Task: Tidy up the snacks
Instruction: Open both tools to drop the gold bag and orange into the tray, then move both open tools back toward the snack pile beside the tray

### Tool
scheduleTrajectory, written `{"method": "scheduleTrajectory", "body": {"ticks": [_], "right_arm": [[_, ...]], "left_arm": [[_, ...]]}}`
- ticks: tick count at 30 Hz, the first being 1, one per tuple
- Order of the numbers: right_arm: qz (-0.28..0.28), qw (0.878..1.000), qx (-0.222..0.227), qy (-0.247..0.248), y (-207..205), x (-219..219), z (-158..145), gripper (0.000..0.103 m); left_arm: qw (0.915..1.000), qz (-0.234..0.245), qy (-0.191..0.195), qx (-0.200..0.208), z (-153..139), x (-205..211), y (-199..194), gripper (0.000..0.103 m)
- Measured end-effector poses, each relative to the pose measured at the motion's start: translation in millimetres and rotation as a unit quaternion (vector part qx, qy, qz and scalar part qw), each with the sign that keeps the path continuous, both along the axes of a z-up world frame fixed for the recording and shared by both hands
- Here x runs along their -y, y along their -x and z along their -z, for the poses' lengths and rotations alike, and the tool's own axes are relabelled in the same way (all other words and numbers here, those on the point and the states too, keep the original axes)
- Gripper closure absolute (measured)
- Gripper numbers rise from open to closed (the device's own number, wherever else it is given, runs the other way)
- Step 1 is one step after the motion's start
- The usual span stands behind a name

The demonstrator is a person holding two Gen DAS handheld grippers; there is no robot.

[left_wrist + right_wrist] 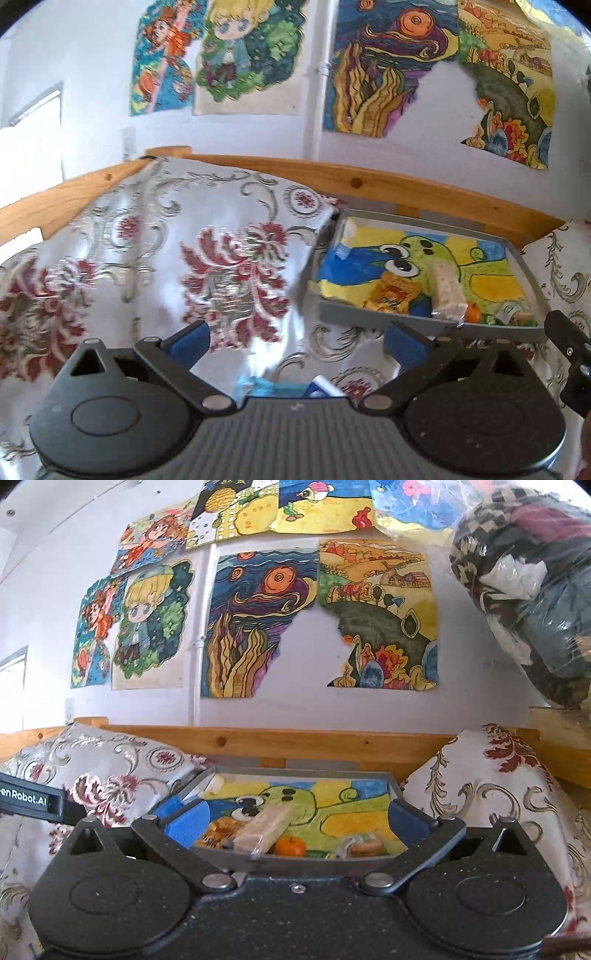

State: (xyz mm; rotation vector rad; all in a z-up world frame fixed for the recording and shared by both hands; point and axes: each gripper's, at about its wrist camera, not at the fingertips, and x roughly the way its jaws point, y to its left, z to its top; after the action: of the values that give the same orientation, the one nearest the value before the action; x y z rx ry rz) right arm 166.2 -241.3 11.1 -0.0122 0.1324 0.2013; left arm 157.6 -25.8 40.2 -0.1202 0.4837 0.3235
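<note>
A grey tray (369, 318) lined with a frog drawing lies on the patterned cloth, right of my left gripper (295, 343). Near its front edge it holds an orange-yellow packet (393, 293), a pale bar in clear wrap (447, 291), a small orange (473, 314) and a wrapped biscuit (517, 315). The left gripper is open with nothing between its fingers; a blue wrapper (273, 387) shows just under its body, partly hidden. My right gripper (297, 821) is open right over the tray's (295, 864) front rim, with the bar (264, 827), orange (290, 845), packet (218, 832) and biscuit (364, 845) between and beyond its fingers.
Floral cushions (110, 771) (491, 786) flank the tray, with a wooden rail (295, 744) and a wall of drawings behind. A plastic bag of clothes (524, 590) hangs at upper right. The left gripper's body (33, 799) reaches in from the left edge of the right wrist view.
</note>
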Motion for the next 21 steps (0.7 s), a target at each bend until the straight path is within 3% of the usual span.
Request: {"method": "scheduleTrajectory", "body": {"ticks": [6, 12, 21], "right_arm": [[-0.003, 0.999, -0.026, 0.029, 28, -12, 9, 0.001], [0.004, 0.997, -0.057, 0.042, 51, -17, 17, 0.001], [0.016, 0.993, -0.116, 0.036, 73, -17, 29, 0.001]], "left_arm": [[0.9981, 0.017, -0.056, -0.02, 11, 9, 35, 0.001], [0.9973, 0.037, -0.046, -0.045, 28, 2, 59, 0.001], [0.9953, 0.001, -0.054, -0.081, 46, -16, 81, 0.001]]}}
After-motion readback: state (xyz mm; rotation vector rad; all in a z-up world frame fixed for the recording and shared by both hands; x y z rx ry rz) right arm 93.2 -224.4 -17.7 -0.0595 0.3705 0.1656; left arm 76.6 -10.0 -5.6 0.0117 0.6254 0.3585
